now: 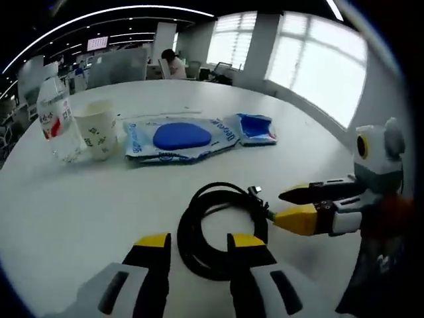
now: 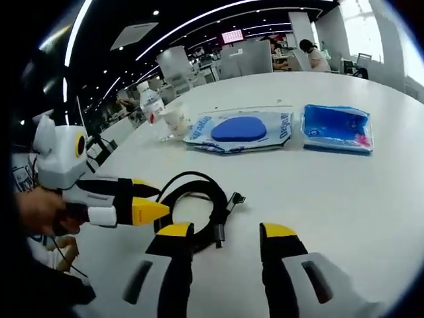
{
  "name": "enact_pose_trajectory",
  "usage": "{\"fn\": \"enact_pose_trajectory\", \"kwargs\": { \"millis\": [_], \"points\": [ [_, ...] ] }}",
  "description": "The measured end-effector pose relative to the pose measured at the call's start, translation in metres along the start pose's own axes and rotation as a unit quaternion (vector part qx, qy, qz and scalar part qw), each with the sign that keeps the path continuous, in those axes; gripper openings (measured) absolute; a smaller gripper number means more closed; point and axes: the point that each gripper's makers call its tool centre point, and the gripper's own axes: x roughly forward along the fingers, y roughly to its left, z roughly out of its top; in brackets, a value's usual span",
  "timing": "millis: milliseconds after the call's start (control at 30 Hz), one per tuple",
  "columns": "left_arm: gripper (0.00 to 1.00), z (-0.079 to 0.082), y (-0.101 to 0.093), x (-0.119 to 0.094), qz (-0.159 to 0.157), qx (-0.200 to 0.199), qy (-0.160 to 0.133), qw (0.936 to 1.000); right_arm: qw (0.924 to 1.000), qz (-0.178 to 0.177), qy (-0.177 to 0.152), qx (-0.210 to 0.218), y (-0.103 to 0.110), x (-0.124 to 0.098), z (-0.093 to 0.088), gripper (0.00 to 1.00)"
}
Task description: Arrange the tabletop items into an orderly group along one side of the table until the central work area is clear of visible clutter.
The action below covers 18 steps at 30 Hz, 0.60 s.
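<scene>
A black cable [image 1: 222, 228] lies coiled on the white table [image 1: 86, 212], and I use this cable as the landmark for all places.

In the left gripper view, the left gripper [image 1: 199, 244] stands with its jaws well apart, one yellow tip on each side of the near part of the coil, and holds nothing. The right gripper [image 1: 286, 207] comes in from the right of the cable; its tips are at the cable's plug end. Its jaws are a little apart, and I cannot tell if they hold the plug.

In the right gripper view, the right gripper [image 2: 222, 232] is wide open and empty, just beside the cable [image 2: 195, 205]. The left gripper [image 2: 149, 202] is at the left edge of the coil.

Beyond the cable lies a flat packet with a blue oval [image 1: 175, 137], and next to it a smaller blue packet [image 1: 255, 128]. Far to the left of the cable stand a paper cup [image 1: 97, 128] and a plastic bottle [image 1: 56, 119], touching each other.
</scene>
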Motion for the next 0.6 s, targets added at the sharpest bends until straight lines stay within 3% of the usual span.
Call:
{"fn": "enact_pose_trajectory", "kwargs": {
  "millis": [67, 467, 600],
  "points": [
    [0.3, -0.002, 0.0, 0.002, -0.001, -0.006, 0.003, 1.0, 0.9994, -0.02, 0.003, -0.029, 0.0, 0.002, -0.003, 0.32],
    [0.16, -0.001, 0.002, 0.01, -0.001, -0.004, -0.009, 0.9999, 0.9984, -0.04, 0.013, -0.039, 0.013, 0.021, -0.006, 0.12],
    [0.15, -0.001, 0.001, 0.011, -0.006, 0.005, -0.006, 1.0, 0.9986, -0.047, 0.023, -0.006, 0.01, 0.022, -0.007, 0.12]
  ]
}}
